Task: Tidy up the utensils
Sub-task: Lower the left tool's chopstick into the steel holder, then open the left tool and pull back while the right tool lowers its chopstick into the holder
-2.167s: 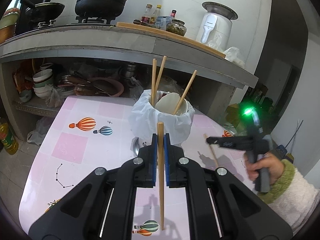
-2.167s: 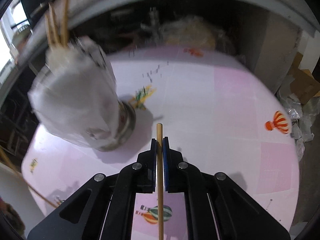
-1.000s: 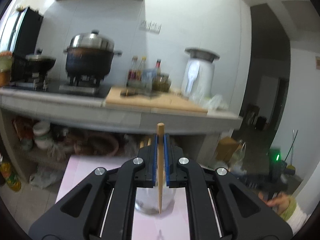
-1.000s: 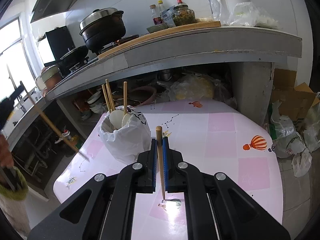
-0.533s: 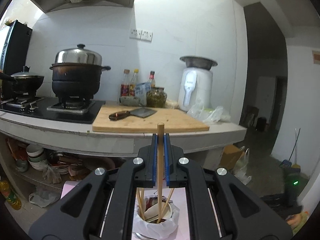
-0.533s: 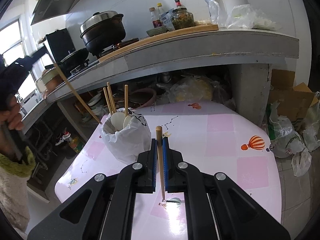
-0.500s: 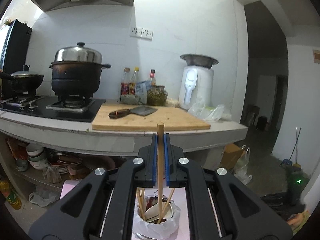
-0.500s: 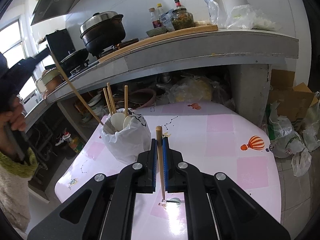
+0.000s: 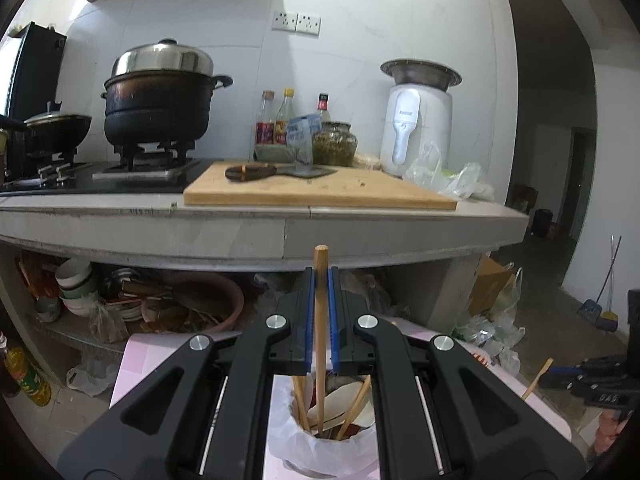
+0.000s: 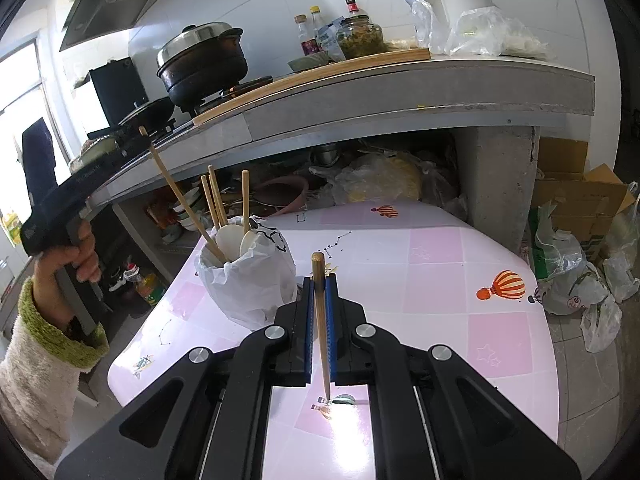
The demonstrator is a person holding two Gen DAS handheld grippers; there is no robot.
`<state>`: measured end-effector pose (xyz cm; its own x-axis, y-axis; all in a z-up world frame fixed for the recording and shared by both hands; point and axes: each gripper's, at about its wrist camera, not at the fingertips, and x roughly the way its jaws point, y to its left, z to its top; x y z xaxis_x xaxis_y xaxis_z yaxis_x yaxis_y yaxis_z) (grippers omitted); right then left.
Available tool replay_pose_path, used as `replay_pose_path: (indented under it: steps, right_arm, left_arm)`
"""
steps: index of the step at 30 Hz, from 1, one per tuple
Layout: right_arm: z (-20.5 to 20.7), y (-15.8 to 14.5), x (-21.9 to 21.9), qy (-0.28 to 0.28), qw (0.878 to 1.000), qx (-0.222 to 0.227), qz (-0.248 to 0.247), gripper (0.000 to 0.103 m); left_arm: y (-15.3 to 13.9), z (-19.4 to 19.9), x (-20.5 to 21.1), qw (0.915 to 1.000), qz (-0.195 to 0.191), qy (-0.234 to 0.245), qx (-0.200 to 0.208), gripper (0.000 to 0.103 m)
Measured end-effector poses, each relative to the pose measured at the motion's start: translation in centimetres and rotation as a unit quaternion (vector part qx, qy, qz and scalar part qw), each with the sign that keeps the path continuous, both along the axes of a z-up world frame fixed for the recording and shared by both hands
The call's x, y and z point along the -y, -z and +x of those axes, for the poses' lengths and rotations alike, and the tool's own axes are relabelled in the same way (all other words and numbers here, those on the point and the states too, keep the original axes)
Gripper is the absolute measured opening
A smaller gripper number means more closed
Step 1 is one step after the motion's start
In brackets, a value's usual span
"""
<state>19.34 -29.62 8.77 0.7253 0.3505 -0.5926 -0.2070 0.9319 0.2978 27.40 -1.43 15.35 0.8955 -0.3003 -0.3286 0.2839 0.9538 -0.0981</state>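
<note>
Your left gripper [image 9: 319, 320] pinches a chopstick [image 9: 320, 340] whose tip is already inside the holder [image 10: 248, 284], among three others. Your right gripper [image 10: 319, 328] pinches another chopstick [image 10: 321, 328] beside the holder; that one remains.

The chopsticks [image 10: 320, 312] look like pale, matt wood. A thin, crinkled white plastic bag [image 10: 256, 280] wraps the holder. The tabletop [image 10: 440, 280] is smooth and glossy. The cutting board [image 9: 320, 194] is wood, and the pot lid [image 9: 162, 60] is shiny metal.
</note>
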Motion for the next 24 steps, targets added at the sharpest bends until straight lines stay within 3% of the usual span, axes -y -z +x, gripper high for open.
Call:
replay_pose_path:
  steps: [16, 24]
  right_arm:
    - [0.3, 0.2, -0.1, 0.001, 1.000, -0.003, -0.003, 0.006]
    - [0.3, -0.1, -0.2, 0.003, 1.000, -0.001, -0.008, 0.006]
  left_arm:
    - [6.2, 1.4, 0.6, 0.9981, 0.012, 0.004, -0.060, 0.006]
    - [7.3, 1.8, 0.5, 0.9979, 0.013, 0.002, -0.064, 0.006]
